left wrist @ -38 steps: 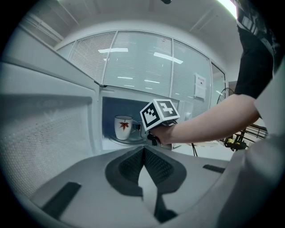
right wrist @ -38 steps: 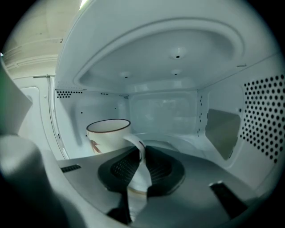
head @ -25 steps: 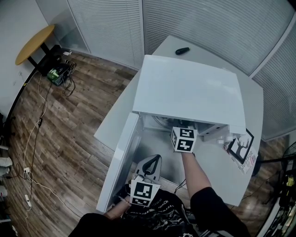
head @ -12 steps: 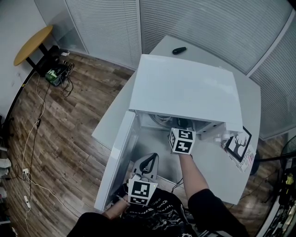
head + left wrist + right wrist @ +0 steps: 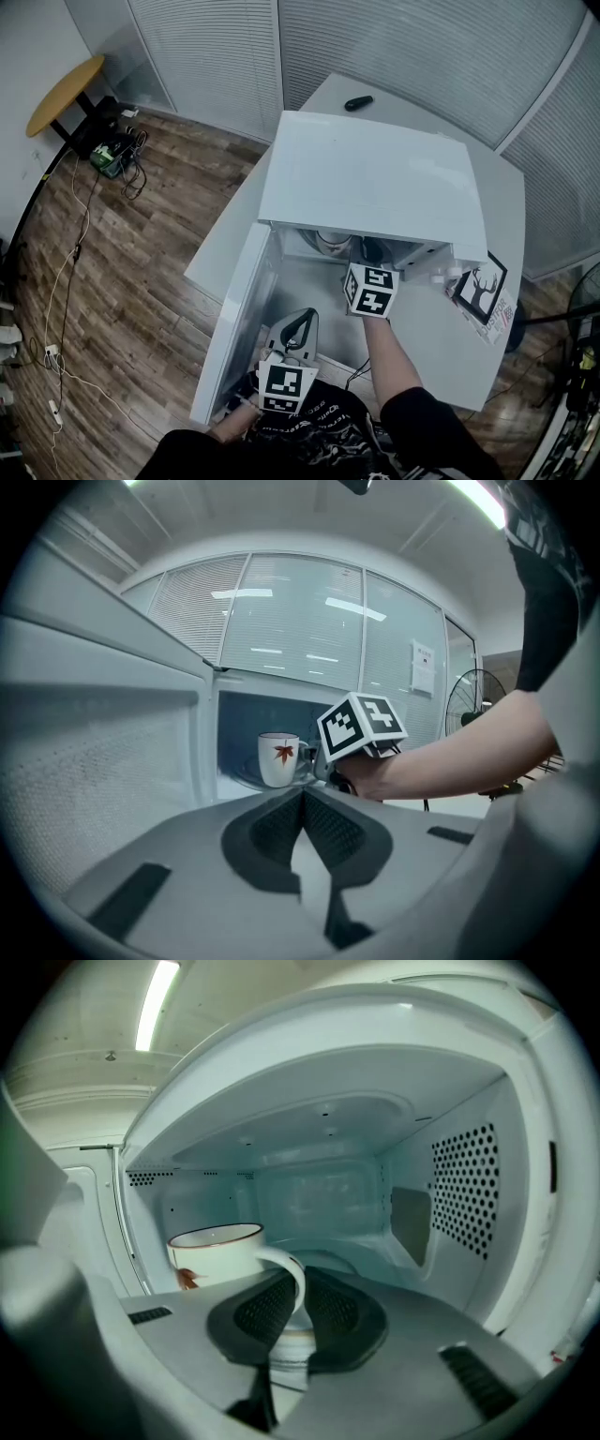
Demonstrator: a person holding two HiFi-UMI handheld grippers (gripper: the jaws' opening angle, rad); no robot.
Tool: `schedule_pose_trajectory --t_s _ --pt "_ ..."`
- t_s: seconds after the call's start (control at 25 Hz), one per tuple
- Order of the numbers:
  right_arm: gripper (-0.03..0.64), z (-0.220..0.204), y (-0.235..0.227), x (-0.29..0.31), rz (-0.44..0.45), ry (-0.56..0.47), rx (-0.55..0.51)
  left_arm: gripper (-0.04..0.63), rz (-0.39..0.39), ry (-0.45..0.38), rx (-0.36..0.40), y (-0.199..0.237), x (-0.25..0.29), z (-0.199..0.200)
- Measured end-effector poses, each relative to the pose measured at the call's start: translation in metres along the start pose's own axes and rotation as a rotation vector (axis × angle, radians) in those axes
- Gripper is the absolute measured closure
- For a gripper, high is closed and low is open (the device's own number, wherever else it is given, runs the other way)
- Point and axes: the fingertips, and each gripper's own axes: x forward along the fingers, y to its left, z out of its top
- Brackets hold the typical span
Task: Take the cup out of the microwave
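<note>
Step in hand, I'd say: the pull-out, w/ the grab already made. The microwave (image 5: 375, 178) is sitting on a white table (image 5: 450, 361), w/ its door (image 5: 236, 323) standing wide open at the microwave's left side.

The right gripper (image 5: 300, 1283) is reaching into the mouth of the microwave. Its jaws are standing narrow, pinching the handle (image 5: 292, 1265) of the cup (image 5: 216, 1255). The loop is running down between the two pads, nothing else in there. The cup is sitting upright just inside the microwave's front opening, toward the door side, over the glass plate (image 5: 347, 1252). Whether its base is resting on the plate or hanging just clear of it, can't tell from here.

The left gripper (image 5: 302, 799) is hanging low, out in front of the microwave, beside the inner face of the open door. Its jaws are pressing together w/ nothing between them, pointing at the opening. It's doing no work atm.

Next move, as I judge it: draw the cup straight back out through the opening. It wants keeping level, b/c a grip on the handle alone lets the body swing & tip. It needs enough lift to clear the plate & the sill at the microwave's front, but not so much that the rim knocks the roof of the cavity. Then set it down on the table in front of the microwave, away from the door. Cup's contents aren't showing, so slow is safer.
</note>
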Motion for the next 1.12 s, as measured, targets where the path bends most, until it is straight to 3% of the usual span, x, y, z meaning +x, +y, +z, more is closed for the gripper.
schedule_pose_trajectory --t_s 0.8,1.12 --pt "0.578 0.007 0.006 -0.041 0.008 -0.057 0.009 0.588 -0.011 0.008 0.013 -0.007 -0.009 -0.005" --pt "0.575 0.003 -0.004 -0.081 -0.034 -0.079 0.056 0.588 -0.029 -0.003 0.017 -0.015 -0.016 -0.003"
